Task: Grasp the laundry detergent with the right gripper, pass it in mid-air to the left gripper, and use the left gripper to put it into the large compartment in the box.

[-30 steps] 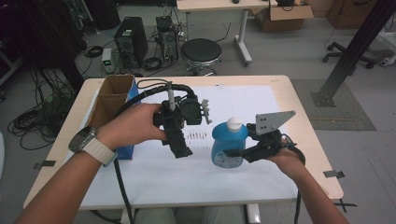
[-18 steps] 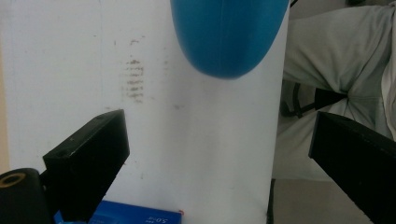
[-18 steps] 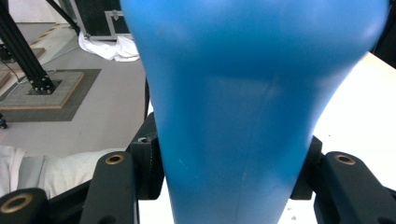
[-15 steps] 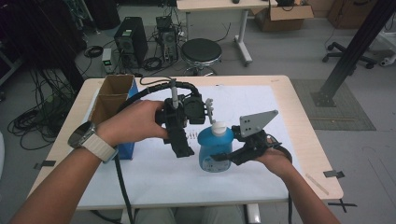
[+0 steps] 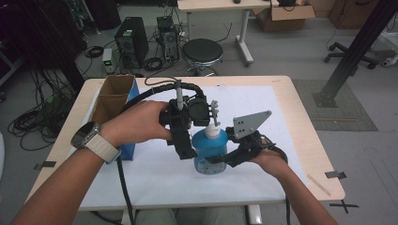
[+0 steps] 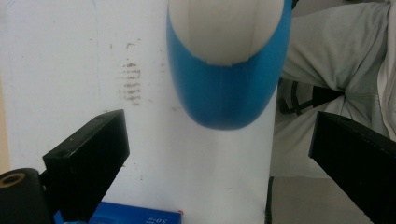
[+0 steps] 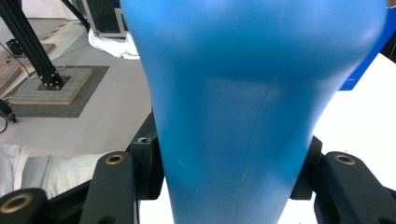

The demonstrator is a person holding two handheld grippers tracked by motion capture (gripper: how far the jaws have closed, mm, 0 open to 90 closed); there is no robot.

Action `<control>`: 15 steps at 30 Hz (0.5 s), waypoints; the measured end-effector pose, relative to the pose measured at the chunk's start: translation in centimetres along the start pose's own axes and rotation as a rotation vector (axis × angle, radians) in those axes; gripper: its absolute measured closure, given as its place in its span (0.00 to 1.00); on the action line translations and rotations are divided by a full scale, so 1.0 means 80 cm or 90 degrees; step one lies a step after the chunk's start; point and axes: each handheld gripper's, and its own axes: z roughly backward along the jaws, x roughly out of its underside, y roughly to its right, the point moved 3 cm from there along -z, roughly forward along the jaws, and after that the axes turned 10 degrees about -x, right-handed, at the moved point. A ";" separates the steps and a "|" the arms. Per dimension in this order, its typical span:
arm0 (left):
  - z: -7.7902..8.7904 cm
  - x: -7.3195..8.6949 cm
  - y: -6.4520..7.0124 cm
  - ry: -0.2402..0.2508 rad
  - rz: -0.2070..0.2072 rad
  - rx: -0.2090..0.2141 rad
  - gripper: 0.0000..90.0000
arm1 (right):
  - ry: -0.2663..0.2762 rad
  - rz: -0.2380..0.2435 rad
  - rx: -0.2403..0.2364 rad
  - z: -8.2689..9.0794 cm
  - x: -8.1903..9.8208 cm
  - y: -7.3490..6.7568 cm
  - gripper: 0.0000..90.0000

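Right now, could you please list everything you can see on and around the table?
Blue plastic pump bottle: one, blue with white pump, table middle, clamped by right gripper.
Brown cardboard box: one, brown with blue side, table's left.
White paper sheet: one, covering the tabletop.
Wooden table: one, light wood.
Black round stool: one, behind the table.
Computer tower: one, black, floor, back left.
Left gripper: black, open, above the bottle.
Right gripper: black, shut on the bottle.

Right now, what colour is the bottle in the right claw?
Blue body with a white pump top; the bottle shows best in the high view, held by the right claw.
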 end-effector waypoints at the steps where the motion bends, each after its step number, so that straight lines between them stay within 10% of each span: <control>1: 0.000 0.000 0.000 0.000 0.000 0.000 0.06 | 0.001 0.000 -0.001 -0.001 0.000 0.000 0.50; 15: -0.003 -0.011 0.000 0.001 -0.006 0.003 0.06 | -0.008 0.008 -0.014 -0.019 -0.012 0.001 0.50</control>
